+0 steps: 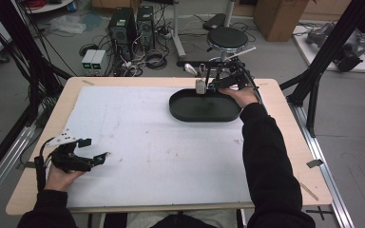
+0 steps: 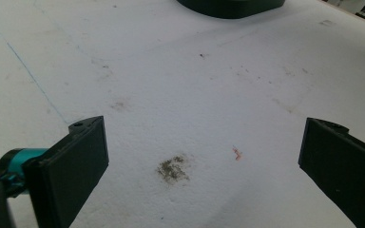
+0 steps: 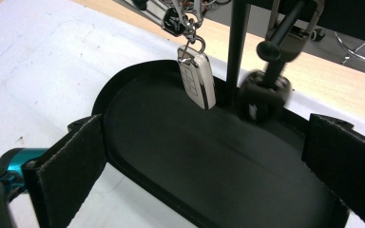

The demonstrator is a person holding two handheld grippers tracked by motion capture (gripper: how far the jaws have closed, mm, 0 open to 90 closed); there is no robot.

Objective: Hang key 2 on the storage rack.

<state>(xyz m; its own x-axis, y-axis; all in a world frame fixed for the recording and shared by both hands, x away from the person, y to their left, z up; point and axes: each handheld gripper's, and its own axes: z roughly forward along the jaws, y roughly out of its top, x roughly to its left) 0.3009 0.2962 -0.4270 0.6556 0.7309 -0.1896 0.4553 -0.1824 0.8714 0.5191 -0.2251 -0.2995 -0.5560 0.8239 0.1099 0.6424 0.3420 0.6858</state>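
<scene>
A car key fob (image 3: pixel 197 81) hangs by its ring and chain (image 3: pixel 186 26) from a black stand (image 3: pixel 236 52) over the far end of an oval black tray (image 3: pixel 218 161), its tip just above the tray floor. Small, hard and glossy, it looks light but likely to swing and slip; the flat faces offer the surest hold. The right gripper (image 3: pixel 204 156) stands wide open and empty before it. The left gripper (image 2: pixel 204 161), equally open and empty, rests over the white mat (image 2: pixel 171 85), well apart.

1 blk tray (image 1: pixel 180 110), 1 key fob (image 3: pixel 197 80), 2 tongs (image 1: pixel 105 156)
</scene>
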